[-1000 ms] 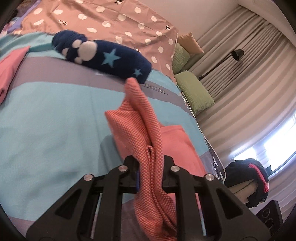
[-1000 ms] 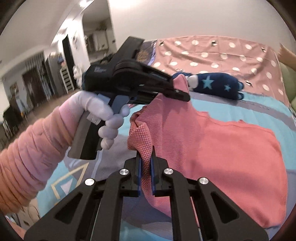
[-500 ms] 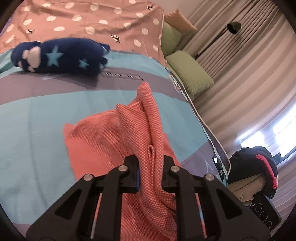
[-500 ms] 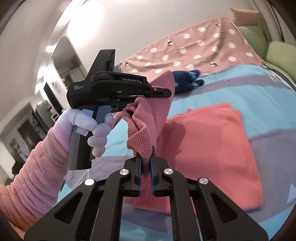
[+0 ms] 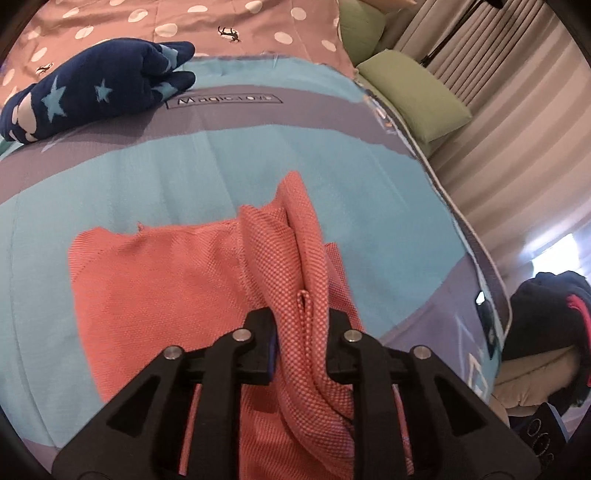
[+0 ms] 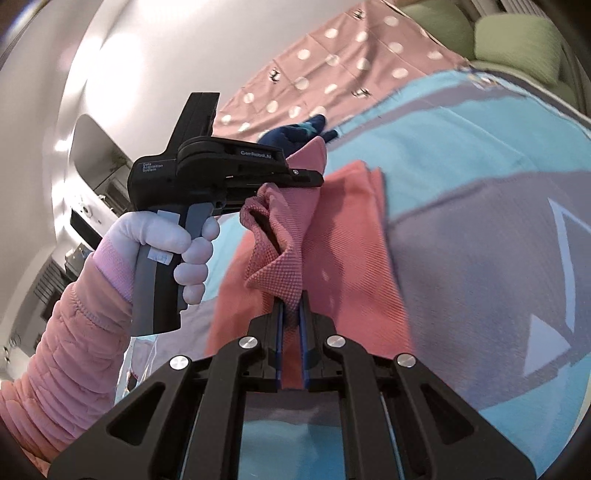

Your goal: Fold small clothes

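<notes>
On the bed (image 5: 258, 155), a blue-and-grey striped cover carries the coral cloth (image 5: 166, 280), which lies flat near the cover's right edge. My left gripper (image 5: 301, 328) is clamped on a bunched fold of the cloth, raised off the cover. My right gripper (image 6: 291, 321) is closed on another raised fold of the cloth (image 6: 343, 251); from that view, my left hand (image 6: 177, 240) and its gripper (image 6: 310, 177) hold the neighbouring fold. A navy star-print item (image 5: 96, 85) rests at the cover's far edge, against a pink dotted sheet (image 5: 229, 22). Green pillows (image 5: 413, 96) sit at the far right corner, with curtains (image 5: 517, 140) beyond.
</notes>
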Demonstrator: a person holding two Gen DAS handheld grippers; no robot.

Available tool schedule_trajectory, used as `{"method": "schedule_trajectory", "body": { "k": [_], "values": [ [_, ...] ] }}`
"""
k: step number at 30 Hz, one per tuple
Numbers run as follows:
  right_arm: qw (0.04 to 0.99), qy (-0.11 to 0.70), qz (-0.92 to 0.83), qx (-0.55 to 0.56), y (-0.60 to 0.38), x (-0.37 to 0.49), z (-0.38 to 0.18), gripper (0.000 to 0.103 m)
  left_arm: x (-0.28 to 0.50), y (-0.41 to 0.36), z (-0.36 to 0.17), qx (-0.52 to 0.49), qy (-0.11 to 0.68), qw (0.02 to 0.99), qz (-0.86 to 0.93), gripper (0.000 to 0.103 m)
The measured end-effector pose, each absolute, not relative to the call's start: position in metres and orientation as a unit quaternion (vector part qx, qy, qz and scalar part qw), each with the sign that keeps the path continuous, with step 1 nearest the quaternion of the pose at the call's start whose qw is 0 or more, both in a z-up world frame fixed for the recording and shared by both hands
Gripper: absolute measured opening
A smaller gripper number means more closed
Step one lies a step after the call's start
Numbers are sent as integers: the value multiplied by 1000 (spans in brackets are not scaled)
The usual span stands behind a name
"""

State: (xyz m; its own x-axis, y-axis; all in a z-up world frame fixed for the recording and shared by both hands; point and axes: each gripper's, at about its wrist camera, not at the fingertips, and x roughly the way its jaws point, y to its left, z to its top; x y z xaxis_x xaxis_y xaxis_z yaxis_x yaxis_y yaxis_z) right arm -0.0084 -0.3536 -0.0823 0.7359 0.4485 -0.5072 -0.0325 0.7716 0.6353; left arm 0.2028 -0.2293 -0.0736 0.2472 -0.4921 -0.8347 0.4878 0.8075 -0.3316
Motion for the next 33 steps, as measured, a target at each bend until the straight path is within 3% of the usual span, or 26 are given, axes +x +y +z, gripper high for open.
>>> {"method": "schedule_trajectory", "body": {
  "k": [5,11,14,20,27,33],
  "values": [
    [861,355,144,334,-362,-14,-98,7,199,-246,-69,19,509,802,-312,39],
    [849,369,150,348,-366,-19,-106,11,184,-257,-55,40,482,815,-321,53],
    [843,371,154,357,-368,-21,-107,26,172,-252,-46,61,458,829,-316,61],
    [843,374,163,351,-367,-17,-104,38,138,-215,-41,88,427,850,-296,66],
    [836,391,133,361,-371,-10,-107,38,105,-164,-54,104,411,870,-250,67],
    [883,361,143,264,-379,-34,-76,38,77,-133,-63,114,399,879,-234,69]
  ]
}}
